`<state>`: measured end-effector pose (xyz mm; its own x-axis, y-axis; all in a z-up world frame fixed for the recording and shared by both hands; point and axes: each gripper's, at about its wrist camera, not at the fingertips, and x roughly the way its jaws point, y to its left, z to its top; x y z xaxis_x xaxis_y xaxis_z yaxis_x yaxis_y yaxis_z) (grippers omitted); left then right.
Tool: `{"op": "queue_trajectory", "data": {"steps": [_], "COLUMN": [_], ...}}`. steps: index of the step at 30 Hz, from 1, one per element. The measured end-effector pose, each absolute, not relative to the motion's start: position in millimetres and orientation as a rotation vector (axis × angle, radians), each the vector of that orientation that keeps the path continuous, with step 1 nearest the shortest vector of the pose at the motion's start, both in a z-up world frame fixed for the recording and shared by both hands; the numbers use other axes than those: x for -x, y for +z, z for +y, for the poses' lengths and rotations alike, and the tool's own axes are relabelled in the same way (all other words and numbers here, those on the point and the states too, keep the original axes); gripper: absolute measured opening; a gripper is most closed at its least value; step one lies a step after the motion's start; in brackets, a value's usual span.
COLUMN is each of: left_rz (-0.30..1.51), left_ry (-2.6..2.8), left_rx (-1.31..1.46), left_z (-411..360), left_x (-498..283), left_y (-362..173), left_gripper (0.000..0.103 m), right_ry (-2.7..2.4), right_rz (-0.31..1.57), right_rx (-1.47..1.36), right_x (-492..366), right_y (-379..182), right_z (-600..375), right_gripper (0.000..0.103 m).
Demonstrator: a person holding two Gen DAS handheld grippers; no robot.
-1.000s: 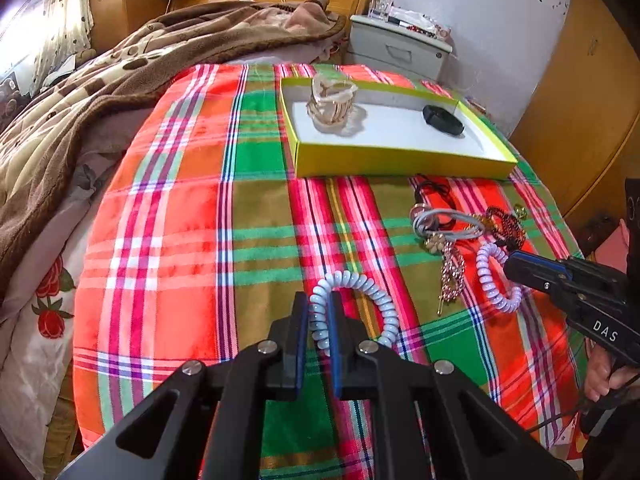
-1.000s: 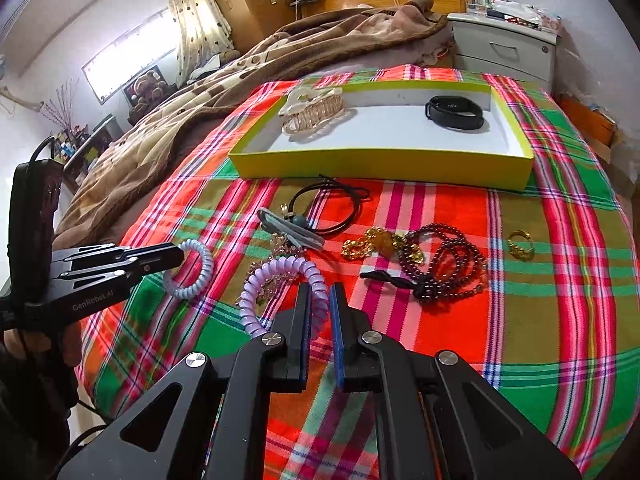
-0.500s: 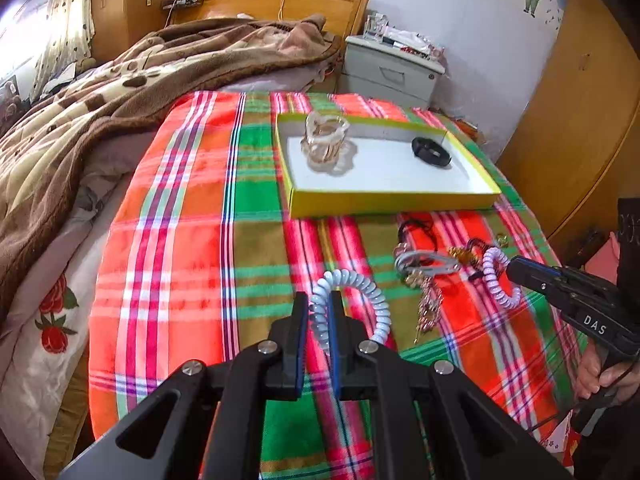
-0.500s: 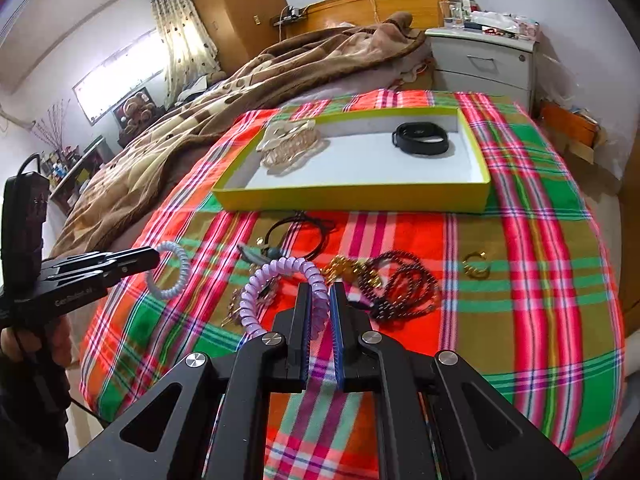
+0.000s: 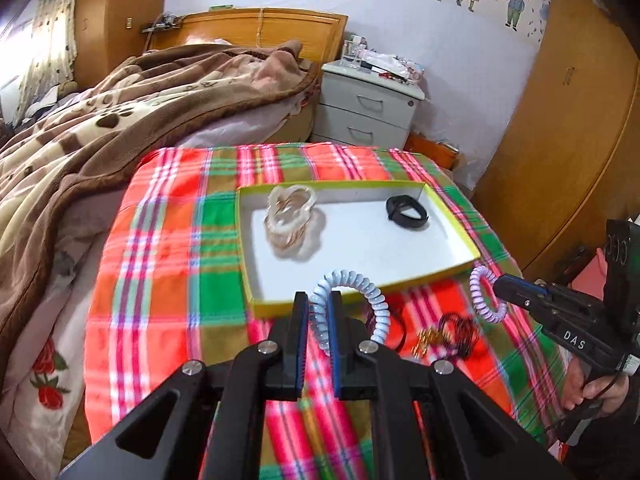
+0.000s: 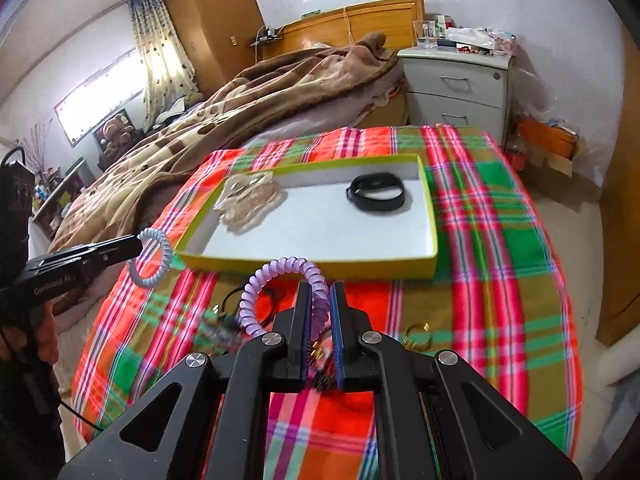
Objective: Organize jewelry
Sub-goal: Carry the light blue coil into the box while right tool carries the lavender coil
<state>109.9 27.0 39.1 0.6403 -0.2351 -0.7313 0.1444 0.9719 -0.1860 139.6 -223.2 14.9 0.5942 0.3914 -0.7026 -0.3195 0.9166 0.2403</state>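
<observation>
My left gripper [image 5: 320, 300] is shut on a pale blue spiral hair tie [image 5: 376, 300] and holds it in the air just before the near wall of the yellow-rimmed white tray [image 5: 360, 252]. My right gripper [image 6: 320, 292] is shut on a purple spiral hair tie [image 6: 272, 276], also raised, near the tray's [image 6: 312, 236] front wall. In the tray lie a clear hair claw [image 5: 292, 220] and a black band [image 5: 408, 210]. The left gripper with its blue tie [image 6: 154, 256] shows at the left of the right wrist view.
Loose jewelry stays on the plaid cloth [image 6: 480, 280]: a black cord [image 6: 240, 304], dark beads [image 5: 460, 332], a gold chain [image 5: 426, 340] and a gold ring [image 6: 416, 336]. A brown blanket [image 5: 100, 132] lies left. A grey nightstand [image 5: 368, 108] stands behind.
Both grippers have lifted their spiral hair ties off the cloth and moved forward toward the tray, which now looks closer and lower in both views.
</observation>
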Motion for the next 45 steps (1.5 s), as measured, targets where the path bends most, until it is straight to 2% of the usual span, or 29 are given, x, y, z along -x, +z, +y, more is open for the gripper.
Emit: {"op": "queue_trajectory", "data": {"steps": [8, 19, 45], "left_rz": [0.865, 0.929, 1.031], "left_ry": [-0.274, -0.283, -0.236], "left_rx": [0.145, 0.171, 0.078], "left_z": [6, -16, -53], "left_x": [-159, -224, -278], "left_y": [42, 16, -31], "left_gripper": [0.01, 0.01, 0.01], "right_ry": [0.354, 0.315, 0.276], "right_rz": [0.85, 0.895, 0.991], "right_rx": [-0.105, -0.082, 0.141], "right_x": [-183, -231, -259], "right_y": [14, 0, -36], "right_z": [-236, -240, -222], "right_gripper": [0.009, 0.009, 0.009]}}
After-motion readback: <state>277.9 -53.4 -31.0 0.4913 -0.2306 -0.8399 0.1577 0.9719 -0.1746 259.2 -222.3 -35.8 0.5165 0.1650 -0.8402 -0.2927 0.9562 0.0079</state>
